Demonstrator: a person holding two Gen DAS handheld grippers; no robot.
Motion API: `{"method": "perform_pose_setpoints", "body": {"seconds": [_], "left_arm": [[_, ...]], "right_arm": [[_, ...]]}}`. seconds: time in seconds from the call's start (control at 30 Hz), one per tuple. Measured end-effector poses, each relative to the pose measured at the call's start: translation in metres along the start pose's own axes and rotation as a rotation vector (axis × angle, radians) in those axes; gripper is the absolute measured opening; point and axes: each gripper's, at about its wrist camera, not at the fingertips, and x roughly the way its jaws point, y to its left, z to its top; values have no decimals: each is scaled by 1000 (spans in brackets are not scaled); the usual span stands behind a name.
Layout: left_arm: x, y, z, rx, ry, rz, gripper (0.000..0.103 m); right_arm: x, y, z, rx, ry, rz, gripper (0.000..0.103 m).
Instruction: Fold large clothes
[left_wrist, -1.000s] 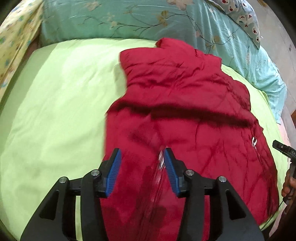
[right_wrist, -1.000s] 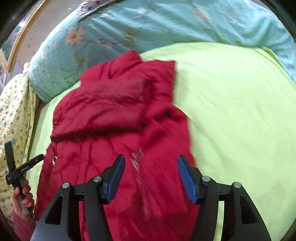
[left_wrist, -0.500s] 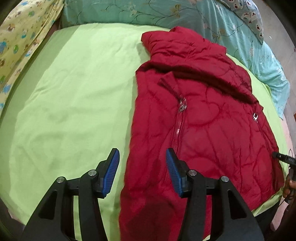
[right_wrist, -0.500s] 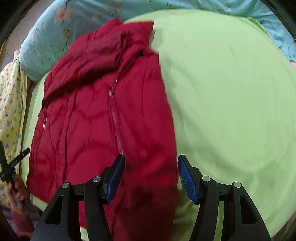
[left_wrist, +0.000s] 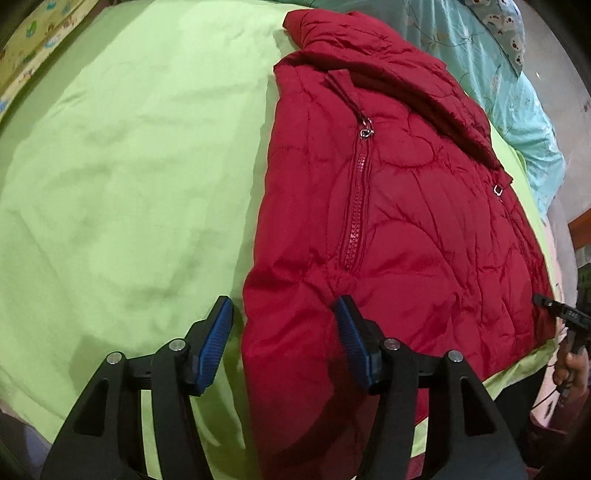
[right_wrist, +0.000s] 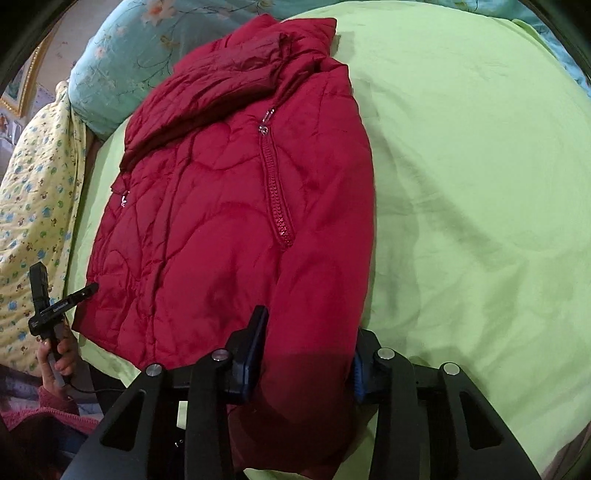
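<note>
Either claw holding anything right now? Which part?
Right claw pinches the red quilted puffer jacket at its bottom hem corner, jaws just closing. Left claw is open, straddling the hem edge.

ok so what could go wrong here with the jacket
1. The right gripper has just been closing on a thick bunch of jacket near the hem; puffy fabric may slip out when lifted.
2. The left gripper has been opening and only straddles the jacket's edge, so one side might lag and the fold skew.
3. The zipper bulges and could stop the fold lying flat.
</note>
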Motion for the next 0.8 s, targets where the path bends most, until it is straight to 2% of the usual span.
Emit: {"method": "perform_pose_setpoints", "body": {"seconds": [0.17, 0.27, 0.3, 0.37, 0.4, 0.5, 0.6, 0.8], "left_arm": [[8, -7, -6, 5, 32, -93, 57], [12, -17, -11, 38, 41, -85, 57], [11, -19, -12, 47, 35, -87, 47], [7, -20, -14, 48, 25, -137, 28], [4, -20, -14, 51, 14, -145, 24], [-8, -27, -17, 90, -25, -127, 18], [-20, -31, -21, 109, -45, -118, 16], [-49, -31, -11, 132, -98, -155, 15]], "right_arm": [[7, 4, 1, -5, 2, -4, 42], [4, 4, -2, -16, -6, -1, 38], [3, 5, -3, -18, -10, 6, 34], [-1, 5, -5, -27, -21, 12, 27], [-4, 5, -6, -30, -29, 17, 25], [-12, 5, -10, -35, -50, 44, 20], [-23, 4, -14, -34, -70, 95, 18], [-46, -6, -13, -6, -121, 224, 17]]}}
